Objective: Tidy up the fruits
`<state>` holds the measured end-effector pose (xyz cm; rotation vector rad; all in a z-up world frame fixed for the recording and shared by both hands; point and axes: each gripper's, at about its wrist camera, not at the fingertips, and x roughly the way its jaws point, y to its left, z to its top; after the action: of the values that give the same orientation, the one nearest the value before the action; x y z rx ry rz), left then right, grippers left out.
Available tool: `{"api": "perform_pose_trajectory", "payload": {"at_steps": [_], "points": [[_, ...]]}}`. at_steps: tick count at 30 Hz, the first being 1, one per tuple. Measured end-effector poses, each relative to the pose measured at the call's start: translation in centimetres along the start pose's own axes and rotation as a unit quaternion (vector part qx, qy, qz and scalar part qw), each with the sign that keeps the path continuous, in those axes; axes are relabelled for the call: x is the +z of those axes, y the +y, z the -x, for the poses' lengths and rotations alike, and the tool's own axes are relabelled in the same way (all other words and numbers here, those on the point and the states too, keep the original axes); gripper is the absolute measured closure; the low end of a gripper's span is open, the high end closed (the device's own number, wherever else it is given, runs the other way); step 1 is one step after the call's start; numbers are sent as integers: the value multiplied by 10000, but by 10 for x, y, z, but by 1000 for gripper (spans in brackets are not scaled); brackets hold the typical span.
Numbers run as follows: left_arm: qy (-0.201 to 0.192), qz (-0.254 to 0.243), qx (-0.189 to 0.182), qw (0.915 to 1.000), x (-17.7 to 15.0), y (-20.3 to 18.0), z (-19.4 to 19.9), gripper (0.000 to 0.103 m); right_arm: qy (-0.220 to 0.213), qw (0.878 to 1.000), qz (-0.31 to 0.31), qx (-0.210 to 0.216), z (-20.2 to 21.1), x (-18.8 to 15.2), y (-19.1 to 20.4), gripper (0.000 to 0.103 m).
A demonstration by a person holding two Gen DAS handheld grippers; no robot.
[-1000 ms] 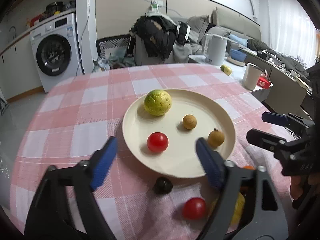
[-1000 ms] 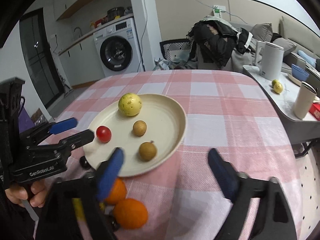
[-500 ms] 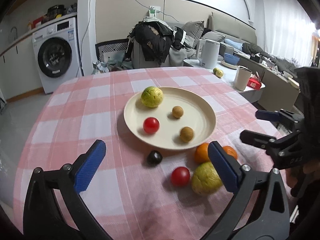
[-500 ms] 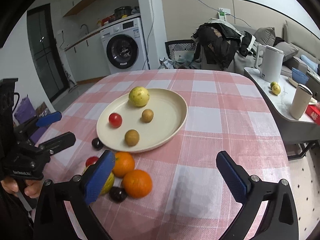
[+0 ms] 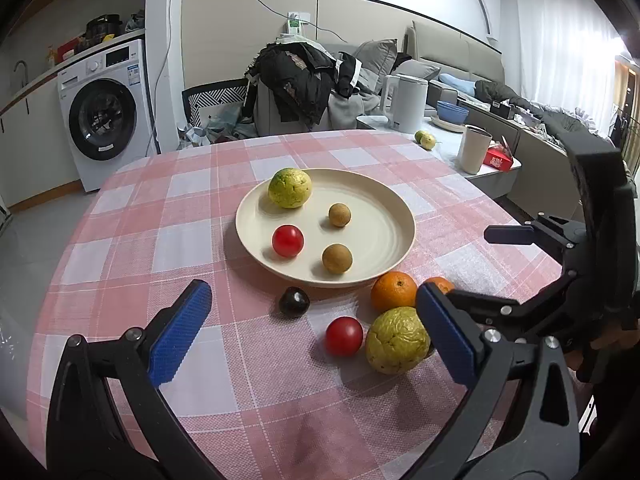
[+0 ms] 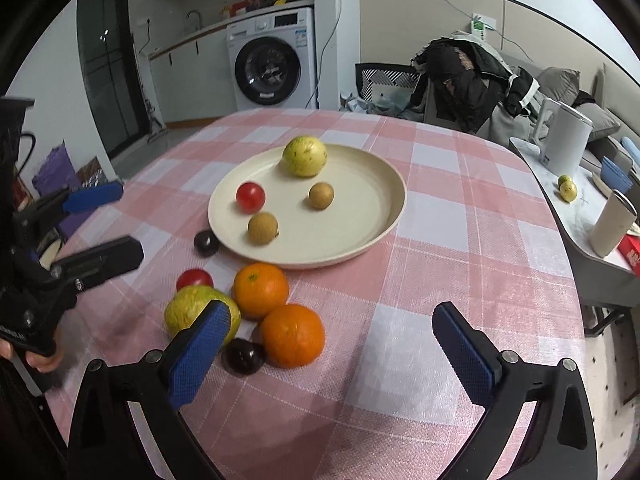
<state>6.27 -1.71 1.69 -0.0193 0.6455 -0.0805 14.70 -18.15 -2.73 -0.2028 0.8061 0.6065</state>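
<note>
A cream plate (image 5: pixel 394 208) (image 6: pixel 384 216) holds a yellow-green fruit (image 5: pixel 289 188), a red tomato (image 5: pixel 287 241) and two brown longans (image 5: pixel 339 215) (image 5: pixel 337 258). In front of it, loose on the pink checked cloth, lie a dark plum (image 5: pixel 294 301), a second tomato (image 5: pixel 344 336), another yellow-green fruit (image 5: pixel 396 340) and two oranges (image 6: pixel 261 290) (image 6: pixel 292 335). A second plum (image 6: pixel 243 356) shows only in the right wrist view. My left gripper (image 5: pixel 312 294) (image 6: pixel 108 224) hangs open above the cloth, near the loose fruit. My right gripper (image 6: pixel 330 312) (image 5: pixel 492 268) is open too, holding nothing.
A low side table (image 6: pixel 576 232) to the right carries a white kettle (image 6: pixel 564 140), a cup (image 6: pixel 612 224), a red box and two small fruits (image 6: pixel 567 189). A chair piled with clothes (image 5: pixel 304 76) and a washing machine (image 5: pixel 106 116) stand beyond the far table edge.
Both grippers have drawn back from the plate and their jaws have spread wider. The left one no longer hangs over the plate. The loose fruit in front has come fully into view.
</note>
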Motion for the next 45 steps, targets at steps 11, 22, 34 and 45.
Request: {"api": "perform_pose_trajectory", "payload": {"at_steps": [11,22,34,45], "points": [[150,35,1,9999,-2,3,-11,2,338,9993,-56,-124,-19,-5,0,0],[286,-58,-15,9996,-6,-1,-22,2,521,9979,-308,-231,-28,-6,-7,0],[323,-110,-22,9994,-7,-1,-24,2,634,9969,-385,-271,-29,-8,-18,0],[350,-160,-41,9993,-8,-3,-25,2,735,9963,-307,-333,-36,-13,-15,0]]}}
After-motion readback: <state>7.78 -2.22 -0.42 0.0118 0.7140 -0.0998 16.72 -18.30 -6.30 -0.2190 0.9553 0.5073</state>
